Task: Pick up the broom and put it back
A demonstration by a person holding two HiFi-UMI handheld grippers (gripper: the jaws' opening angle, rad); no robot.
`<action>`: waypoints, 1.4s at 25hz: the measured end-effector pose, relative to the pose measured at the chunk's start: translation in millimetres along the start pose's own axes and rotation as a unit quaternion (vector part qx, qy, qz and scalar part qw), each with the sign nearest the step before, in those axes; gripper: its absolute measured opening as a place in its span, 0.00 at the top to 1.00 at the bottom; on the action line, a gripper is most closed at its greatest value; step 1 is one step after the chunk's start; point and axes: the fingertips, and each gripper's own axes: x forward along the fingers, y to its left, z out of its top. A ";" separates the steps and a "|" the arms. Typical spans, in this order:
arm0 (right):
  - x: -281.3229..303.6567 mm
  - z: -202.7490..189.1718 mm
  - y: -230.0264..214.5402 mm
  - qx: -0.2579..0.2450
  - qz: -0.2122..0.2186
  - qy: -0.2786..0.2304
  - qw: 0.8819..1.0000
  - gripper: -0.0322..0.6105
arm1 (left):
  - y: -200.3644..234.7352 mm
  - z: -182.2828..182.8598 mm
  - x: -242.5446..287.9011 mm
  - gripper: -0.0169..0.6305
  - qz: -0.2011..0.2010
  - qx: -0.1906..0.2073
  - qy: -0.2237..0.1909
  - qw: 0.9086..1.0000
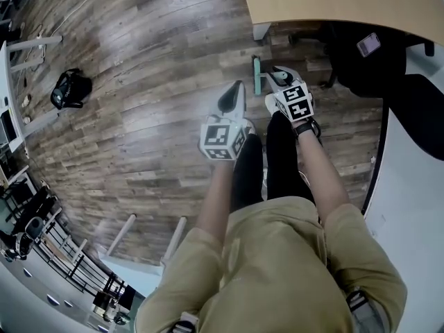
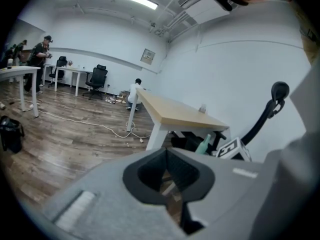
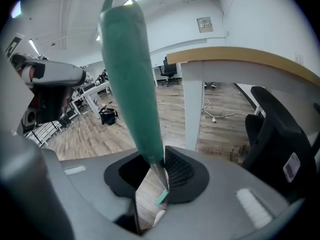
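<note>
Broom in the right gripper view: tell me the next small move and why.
Probably lower the broom a little until its lower end rests on the floor beside the desk leg. The right gripper has its fingers shut on the green handle, which stands nearly upright; whether the lower end touches the floor is not visible.

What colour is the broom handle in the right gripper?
The broom handle is teal green; the right gripper view shows it best.
</note>
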 end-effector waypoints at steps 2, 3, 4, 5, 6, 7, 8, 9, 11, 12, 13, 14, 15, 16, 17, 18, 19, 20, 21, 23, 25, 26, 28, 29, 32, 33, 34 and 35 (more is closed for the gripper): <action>13.8 2.5 -8.8 0.011 -0.004 -0.001 1.000 0.81 | 7.3 -3.1 4.5 0.97 0.004 -0.003 0.003 1.000; 20.2 5.1 -13.5 0.018 -0.007 -0.004 1.000 0.80 | 10.6 -3.9 6.3 0.97 0.005 -0.004 0.003 1.000; 26.5 8.1 -18.1 0.025 -0.009 -0.006 1.000 0.80 | 13.5 -4.3 8.0 0.97 0.005 -0.005 0.004 1.000; 33.0 10.7 -22.4 0.031 -0.010 -0.007 0.999 0.80 | 16.1 -4.6 9.7 0.97 0.005 -0.006 0.004 1.000; 39.7 12.5 -26.5 0.037 -0.011 -0.006 0.999 0.80 | 18.4 -5.1 11.4 0.97 0.005 -0.007 0.004 1.000; 46.5 13.5 -30.6 0.044 -0.013 -0.005 0.999 0.80 | 20.4 -5.7 13.1 0.97 0.005 -0.008 0.004 1.000; 53.2 13.9 -34.3 0.051 -0.015 -0.003 0.999 0.80 | 22.3 -6.5 14.5 0.97 0.005 -0.009 0.005 1.000; 59.7 14.4 -37.2 0.057 -0.017 -0.001 0.998 0.80 | 24.0 -7.3 15.6 0.97 0.005 -0.010 0.005 1.000; 72.1 16.5 -39.9 0.062 -0.015 0.002 0.998 0.80 | 26.4 -9.2 16.7 0.97 0.003 -0.009 0.007 1.000; 78.1 18.2 -39.6 0.063 -0.011 0.003 0.998 0.80 | 27.1 -10.3 16.7 0.97 0.002 -0.008 0.009 1.000; 84.1 20.0 -39.1 0.063 -0.006 0.003 0.998 0.80 | 27.8 -11.5 16.7 0.97 0.002 -0.006 0.010 1.000; 90.3 21.7 -39.1 0.063 -0.003 0.003 0.998 0.80 | 28.4 -13.1 16.8 0.97 0.002 -0.005 0.011 1.000; 96.2 23.3 -40.5 0.064 -0.001 0.002 0.998 0.80 | 29.1 -14.5 17.3 0.97 0.002 -0.005 0.012 1.000; 101.5 25.2 -43.6 0.067 -0.001 0.002 0.998 0.80 | 30.0 -15.6 18.2 0.97 0.002 -0.005 0.013 1.000; 105.8 27.6 -48.1 0.071 -0.004 0.001 0.997 0.80 | 31.1 -16.0 19.3 0.97 0.002 -0.004 0.013 1.000; 109.2 30.7 -53.2 0.075 -0.008 0.000 0.997 0.80 | 32.4 -16.0 20.3 0.97 0.002 -0.004 0.013 1.000; 111.8 34.3 -58.4 0.079 -0.012 -0.002 0.997 0.80 | 34.1 -15.9 21.1 0.97 0.002 -0.004 0.013 1.000; 114.0 38.3 -63.0 0.080 -0.016 -0.005 0.997 0.80 | 36.1 -16.1 21.5 0.97 0.003 -0.005 0.013 1.000; 116.0 42.3 -66.4 0.080 -0.018 -0.008 0.997 0.80 | 38.5 -16.8 21.6 0.97 0.003 -0.006 0.013 1.000; 119.1 48.3 -69.6 0.077 -0.018 -0.014 0.997 0.81 | 43.2 -20.1 21.4 0.97 0.005 -0.009 0.016 1.000; 120.2 50.7 -73.4 0.079 -0.020 -0.021 0.996 0.81 | 45.7 -24.9 21.6 0.97 0.006 -0.012 0.019 1.000; 120.1 51.7 -76.0 0.082 -0.021 -0.024 0.996 0.79 | 46.1 -26.4 21.9 0.97 0.005 -0.012 0.020 1.000; 120.2 53.4 -79.8 0.088 -0.020 -0.029 0.995 0.69 | 47.0 -27.4 22.5 0.97 0.004 -0.014 0.021 1.000; 120.9 53.5 -80.3 0.090 -0.018 -0.029 0.995 0.64 | 47.9 -27.9 22.6 0.97 0.005 -0.014 0.021 1.000; 123.6 50.2 -77.9 0.090 -0.008 -0.029 0.996 0.54 | 50.8 -31.7 22.3 0.97 0.008 -0.016 0.022 1.000; 124.1 49.0 -76.9 0.090 -0.005 -0.029 0.996 0.54 | 51.1 -32.8 21.9 0.97 0.008 -0.016 0.022 1.000; 124.4 48.1 -75.9 0.089 -0.002 -0.029 0.996 0.55 | 50.9 -33.7 21.4 0.97 0.009 -0.015 0.023 1.000; 124.3 47.7 -74.8 0.087 0.000 -0.029 0.996 0.57 | 50.4 -34.6 20.6 0.97 0.009 -0.015 0.024 1.000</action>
